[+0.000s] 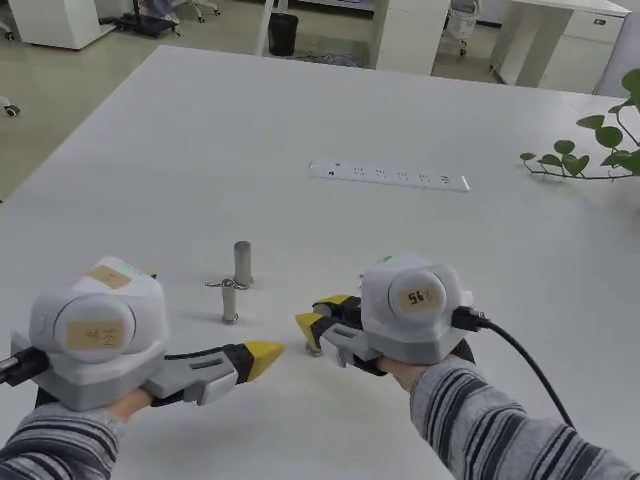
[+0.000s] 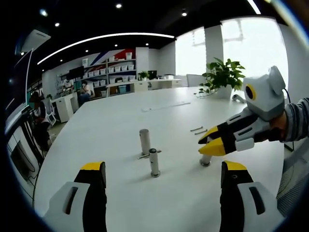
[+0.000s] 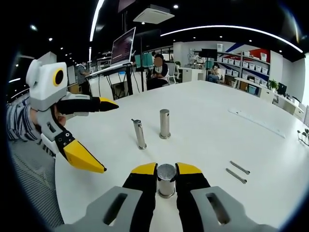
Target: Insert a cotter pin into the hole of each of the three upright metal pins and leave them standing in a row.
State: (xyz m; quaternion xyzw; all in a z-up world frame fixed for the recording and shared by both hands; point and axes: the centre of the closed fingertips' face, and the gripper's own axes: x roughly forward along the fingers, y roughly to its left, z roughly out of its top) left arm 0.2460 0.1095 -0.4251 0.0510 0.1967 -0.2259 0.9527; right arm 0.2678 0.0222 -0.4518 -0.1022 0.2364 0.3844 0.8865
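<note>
Holding: the right gripper [image 2: 211,145] squeezes the held pin [image 3: 166,184] near its top, and this pin stands on the white table [image 1: 420,120]
Free: the left gripper [image 2: 162,167] has its jaws wide apart with nothing in them, and it is to the left of the held pin
Standing: two more pins stand to the left of the held pin; the nearer pin [image 1: 230,302] looks like it has a cotter pin [image 1: 218,284] through its top, and the farther pin [image 1: 242,262] looks bare
Lying: two loose cotter pins [image 3: 240,167] lie flat on the table, just to the right of the held pin
Job so far: I think one pin is done and two are left
What could go wrong: the held pin could tip over if the jaws twist or let go too fast; the loose cotter pins are thin and flat, so one could slide away when a jaw tries to pick it up; the left gripper must reach past the held pin to get them and could bump it; a knock on the nearer pin or the farther pin would spoil the row
</note>
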